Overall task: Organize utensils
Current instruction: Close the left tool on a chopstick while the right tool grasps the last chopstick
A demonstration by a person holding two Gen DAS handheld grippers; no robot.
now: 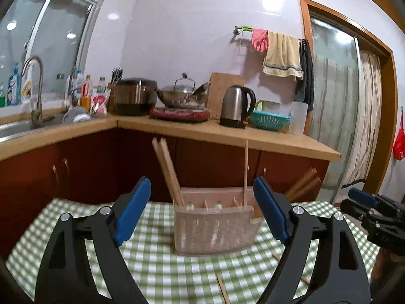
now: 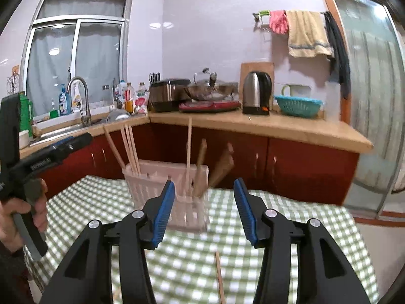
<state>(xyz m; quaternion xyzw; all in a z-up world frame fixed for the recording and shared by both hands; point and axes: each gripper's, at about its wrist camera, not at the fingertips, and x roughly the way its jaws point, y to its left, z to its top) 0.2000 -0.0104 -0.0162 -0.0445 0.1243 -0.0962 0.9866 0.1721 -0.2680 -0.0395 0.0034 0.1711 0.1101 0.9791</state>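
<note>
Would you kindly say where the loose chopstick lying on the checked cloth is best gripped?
Grip the chopstick near its middle, coming from above with the fingers across its width. It lies flat and thin on the cloth, so an end-on approach offers nothing to pinch.

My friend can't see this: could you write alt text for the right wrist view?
An open, empty claw points at a translucent utensil holder with chopsticks standing in it, on a green checked tablecloth. One loose chopstick lies nearer; a kitchen counter runs behind.
</note>
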